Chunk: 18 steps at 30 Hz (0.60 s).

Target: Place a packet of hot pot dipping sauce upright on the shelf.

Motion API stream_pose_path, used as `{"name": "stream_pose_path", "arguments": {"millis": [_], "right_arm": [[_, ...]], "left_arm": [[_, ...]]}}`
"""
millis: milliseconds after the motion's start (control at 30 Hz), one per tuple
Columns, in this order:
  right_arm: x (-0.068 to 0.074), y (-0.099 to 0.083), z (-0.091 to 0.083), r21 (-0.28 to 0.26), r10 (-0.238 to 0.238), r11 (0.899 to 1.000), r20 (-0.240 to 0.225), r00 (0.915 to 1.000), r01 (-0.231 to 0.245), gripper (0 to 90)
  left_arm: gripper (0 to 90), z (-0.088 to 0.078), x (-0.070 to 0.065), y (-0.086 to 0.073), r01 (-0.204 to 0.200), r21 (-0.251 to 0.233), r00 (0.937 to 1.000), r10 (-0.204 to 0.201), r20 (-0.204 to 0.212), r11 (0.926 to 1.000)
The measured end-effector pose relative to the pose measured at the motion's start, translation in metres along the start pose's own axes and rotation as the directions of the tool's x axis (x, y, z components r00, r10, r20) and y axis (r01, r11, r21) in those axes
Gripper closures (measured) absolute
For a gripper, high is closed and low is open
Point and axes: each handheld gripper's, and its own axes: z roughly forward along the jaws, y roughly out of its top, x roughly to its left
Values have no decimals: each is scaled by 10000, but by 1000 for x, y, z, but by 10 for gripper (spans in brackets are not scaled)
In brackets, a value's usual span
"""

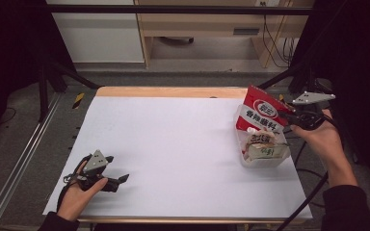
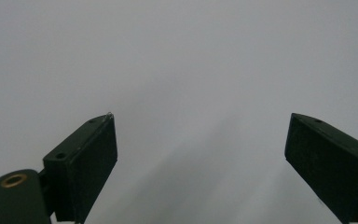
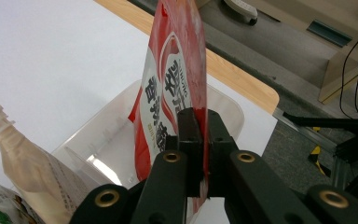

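A red and white snack packet (image 1: 262, 111) stands upright over a clear plastic bin (image 1: 265, 161) at the table's right edge. My right gripper (image 1: 289, 115) is shut on the packet's edge; in the right gripper view the packet (image 3: 177, 88) is pinched between the two black jaws of that gripper (image 3: 203, 135), above the bin (image 3: 98, 140). Pale pouches (image 1: 262, 144) lie inside the bin, and a spouted pouch (image 3: 23, 163) shows at the lower left. My left gripper (image 1: 121, 180) rests low at the table's front left, open, with bare white table between its jaws (image 2: 200, 154).
The white table sheet (image 1: 173, 144) spans the wooden table top; its wooden far edge (image 1: 173, 91) shows behind. Black frame bars (image 1: 279, 77) and cables stand off the right side. A metal rail (image 1: 24, 159) runs along the left.
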Motion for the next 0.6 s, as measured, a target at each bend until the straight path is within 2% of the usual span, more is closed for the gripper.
{"name": "stream_pose_path", "arguments": {"millis": [200,300,400,600], "right_arm": [[-1,-2,-2,89,134,9999,35,9999,-135,860],[0,-2,-3,117,199,9997,53,9998,-199,806],[2,0,-4,111,300,9995,62,9995,-301,692],[10,6,-8,-191,152,9997,607,9980,-141,447]], "left_arm": [[90,0,0,0,2,19,10000,-2,-5,10000],[89,0,0,0,-2,14,10000,2,-19,10000],[90,0,0,1,-21,20,10000,21,-38,10000],[89,1,-1,1,-11,33,10000,11,22,10000]]}}
